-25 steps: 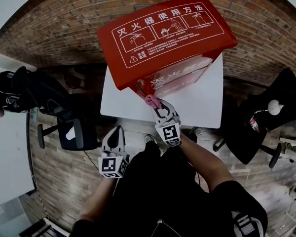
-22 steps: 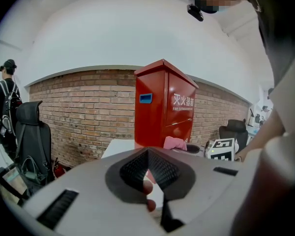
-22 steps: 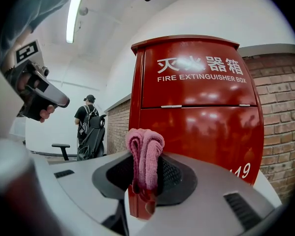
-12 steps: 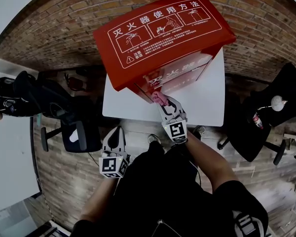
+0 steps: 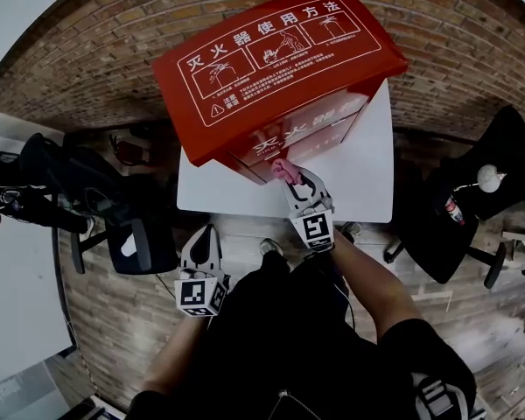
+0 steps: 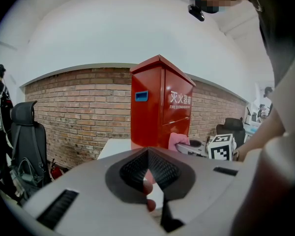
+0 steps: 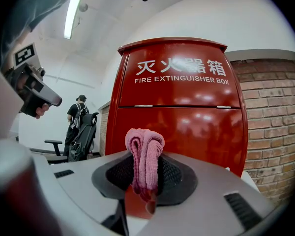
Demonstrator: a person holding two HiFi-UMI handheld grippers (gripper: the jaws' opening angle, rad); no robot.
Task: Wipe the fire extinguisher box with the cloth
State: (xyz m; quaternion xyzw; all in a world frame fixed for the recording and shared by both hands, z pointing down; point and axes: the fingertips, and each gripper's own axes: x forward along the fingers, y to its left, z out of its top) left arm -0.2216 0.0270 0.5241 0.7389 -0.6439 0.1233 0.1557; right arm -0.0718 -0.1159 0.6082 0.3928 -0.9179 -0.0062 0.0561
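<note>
A red fire extinguisher box (image 5: 271,68) with white lettering stands on a white table (image 5: 367,182); its front fills the right gripper view (image 7: 182,112) and it shows further off in the left gripper view (image 6: 160,107). My right gripper (image 5: 296,180) is shut on a folded pink cloth (image 7: 145,154), held close to the lower front of the box. The cloth (image 5: 284,169) shows at the gripper's tip. My left gripper (image 5: 201,252) hangs lower left, away from the table, shut with nothing in it.
A brick wall (image 5: 114,51) stands behind the table and brick paving below. Black office chairs stand at the left (image 5: 131,234) and right (image 5: 455,226). A person with a backpack (image 7: 78,114) stands far off to the left.
The right gripper with the cloth has moved up and slightly right along the box front. The left gripper has stayed where it was.
</note>
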